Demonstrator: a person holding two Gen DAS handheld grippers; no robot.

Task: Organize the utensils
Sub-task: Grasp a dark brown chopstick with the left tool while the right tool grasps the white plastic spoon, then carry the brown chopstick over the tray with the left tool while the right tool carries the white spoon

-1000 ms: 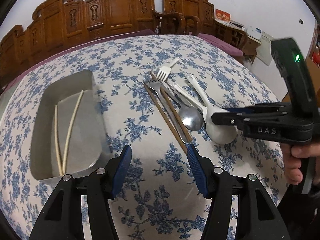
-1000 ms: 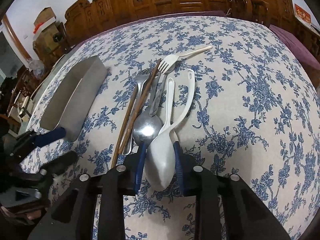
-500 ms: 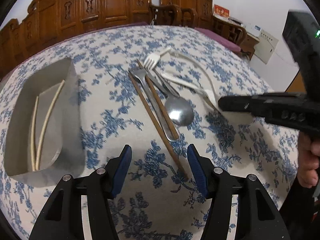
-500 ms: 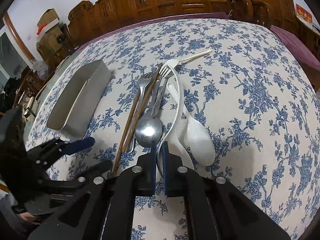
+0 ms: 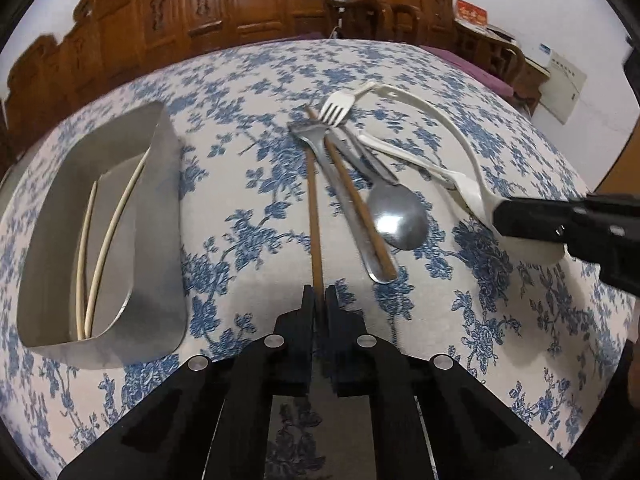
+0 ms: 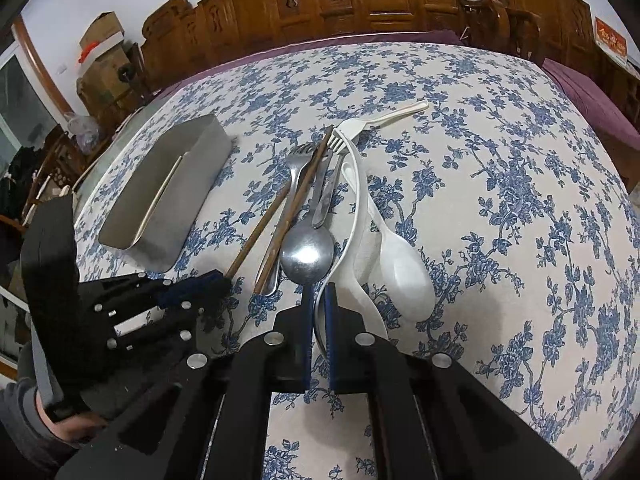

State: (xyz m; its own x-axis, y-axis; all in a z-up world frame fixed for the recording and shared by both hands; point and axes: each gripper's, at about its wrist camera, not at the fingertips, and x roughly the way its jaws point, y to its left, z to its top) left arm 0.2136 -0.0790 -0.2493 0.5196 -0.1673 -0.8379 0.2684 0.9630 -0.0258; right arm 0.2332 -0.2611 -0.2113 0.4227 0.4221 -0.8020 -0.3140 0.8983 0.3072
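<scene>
Now | left tool (image 5: 319,300) pinches slim brown chopstick (image 5: 313,200) | right tool (image 6: 319,300) clamps curved white plastic spoon (image 6: 352,216)

left gripper (image 5: 319,300) pinching brown chopstick (image 5: 313,200)

Steel utensils (image 5: 396,216), brown chopsticks (image 5: 314,216) (crossed), 2 white spoons (image 6: 404,268) piled.

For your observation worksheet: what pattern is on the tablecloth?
Blue flowers on a white ground cover the tablecloth; the right wrist view shows it best.
</scene>
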